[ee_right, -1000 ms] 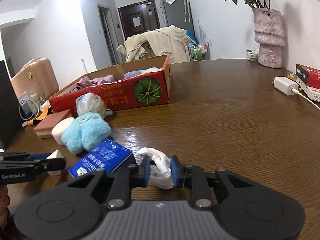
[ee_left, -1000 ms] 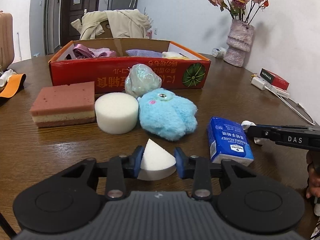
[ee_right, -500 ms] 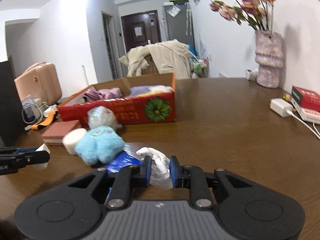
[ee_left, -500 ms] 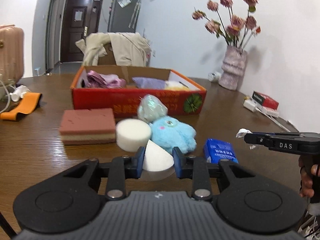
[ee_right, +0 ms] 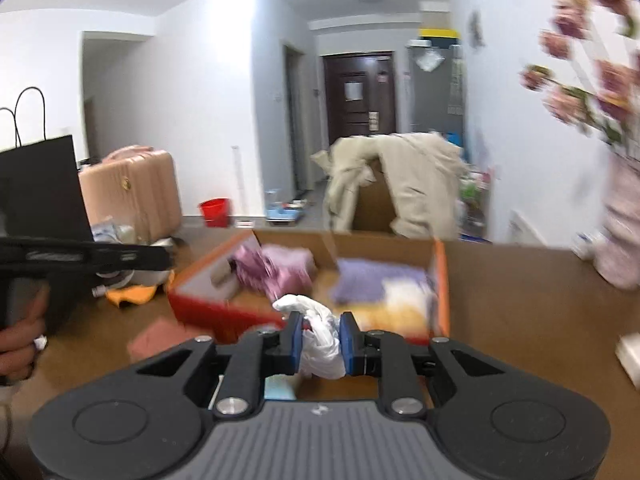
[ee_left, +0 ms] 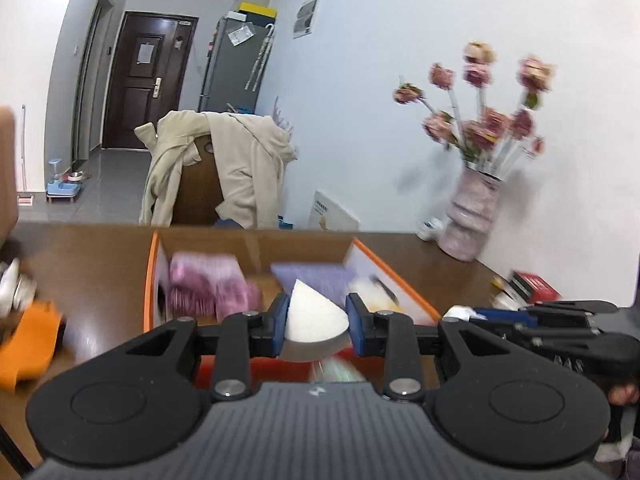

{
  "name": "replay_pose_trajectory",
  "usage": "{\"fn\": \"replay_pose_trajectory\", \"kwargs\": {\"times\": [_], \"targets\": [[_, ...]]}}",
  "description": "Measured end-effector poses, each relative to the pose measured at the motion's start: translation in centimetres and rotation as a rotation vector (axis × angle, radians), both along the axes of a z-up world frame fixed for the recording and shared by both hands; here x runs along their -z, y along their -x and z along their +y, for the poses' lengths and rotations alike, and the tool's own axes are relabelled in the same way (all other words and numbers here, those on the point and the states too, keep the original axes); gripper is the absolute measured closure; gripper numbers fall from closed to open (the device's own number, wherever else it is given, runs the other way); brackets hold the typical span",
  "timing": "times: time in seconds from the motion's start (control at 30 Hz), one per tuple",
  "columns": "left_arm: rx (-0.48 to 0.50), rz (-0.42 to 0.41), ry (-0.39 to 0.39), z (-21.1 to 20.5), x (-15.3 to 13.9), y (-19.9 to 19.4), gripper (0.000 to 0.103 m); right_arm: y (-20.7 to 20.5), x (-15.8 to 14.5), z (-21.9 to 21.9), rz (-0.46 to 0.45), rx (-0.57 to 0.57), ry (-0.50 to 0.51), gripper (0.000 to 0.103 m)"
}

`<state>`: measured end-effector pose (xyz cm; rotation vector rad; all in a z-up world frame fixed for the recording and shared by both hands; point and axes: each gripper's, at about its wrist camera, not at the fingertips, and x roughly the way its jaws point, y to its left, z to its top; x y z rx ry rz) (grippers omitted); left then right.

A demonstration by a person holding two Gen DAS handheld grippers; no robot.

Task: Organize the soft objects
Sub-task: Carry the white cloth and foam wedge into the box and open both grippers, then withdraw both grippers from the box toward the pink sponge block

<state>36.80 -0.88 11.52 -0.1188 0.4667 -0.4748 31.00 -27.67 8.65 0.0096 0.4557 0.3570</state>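
My left gripper point(ee_left: 317, 326) is shut on a white wedge-shaped sponge point(ee_left: 312, 316) and holds it in the air in front of the red cardboard box point(ee_left: 151, 276). My right gripper point(ee_right: 320, 340) is shut on a crumpled white cloth point(ee_right: 320, 336), also raised, just short of the box point(ee_right: 440, 280). The box holds a pink cloth point(ee_right: 276, 268), a purple cloth point(ee_right: 372, 280) and a pale yellow item point(ee_right: 400, 308). The right gripper shows at the right of the left wrist view point(ee_left: 464, 314). The left gripper's body shows at the left of the right wrist view point(ee_right: 92, 258).
A vase of pink flowers point(ee_left: 472, 216) stands at the back right by the wall. A red packet point(ee_left: 534, 286) lies near it. An orange item point(ee_left: 28, 340) lies at the table's left. A pink sponge point(ee_right: 160, 336) lies before the box. A coat-draped chair point(ee_left: 216, 176) stands behind the table.
Both grippers have risen off the table and moved forward toward the box, each carrying its object. The objects on the table have dropped out of view below.
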Motion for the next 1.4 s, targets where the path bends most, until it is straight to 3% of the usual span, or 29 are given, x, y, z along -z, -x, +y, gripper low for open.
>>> {"fn": "replay_pose_trajectory", "kwargs": {"times": [0.17, 0.37, 0.47, 0.5, 0.6, 0.73, 0.87, 0.93, 1.2, 1.4], "targets": [[-0.004, 0.105, -0.038, -2.8, 0.2, -11.1, 0.072, -10.7, -0.3, 1.5, 0.089, -0.079, 0.063, 0.083], [-0.032, 0.252, -0.079, -5.5, 4.9, -20.3, 0.068, -18.9, 3.4, 2.6, 0.230, -0.064, 0.164, 0.080], [-0.059, 0.274, -0.076, -5.5, 6.7, -21.9, 0.038, -20.0, 4.3, 2.2, 0.239, -0.038, 0.148, 0.064], [-0.060, 0.270, -0.071, -5.4, 6.9, -22.0, 0.033, -20.1, 4.3, 2.0, 0.233, -0.037, 0.135, 0.057], [-0.052, 0.266, -0.065, -5.0, 6.9, -21.8, 0.031, -20.5, 4.1, 1.6, 0.223, -0.027, 0.123, 0.054], [-0.071, 0.249, -0.065, -4.1, 5.3, -20.9, 0.027, -20.2, 2.8, 1.1, 0.205, -0.010, 0.109, 0.054], [-0.054, 0.185, -0.087, -3.0, 1.7, -17.9, 0.019, -18.4, 0.1, 0.5, 0.166, 0.003, 0.122, 0.054], [-0.041, 0.148, -0.110, -2.4, 0.1, -15.9, 0.018, -16.8, -1.8, 0.2, 0.130, 0.011, 0.129, 0.048], [-0.088, 0.007, -0.116, 0.7, -6.4, -5.9, 0.009, -8.2, -7.9, 0.3, -0.030, 0.022, 0.150, 0.040], [-0.072, -0.093, -0.138, 1.6, -8.3, 2.8, 0.001, -1.6, -10.3, 0.8, -0.120, 0.006, 0.145, 0.037]]}}
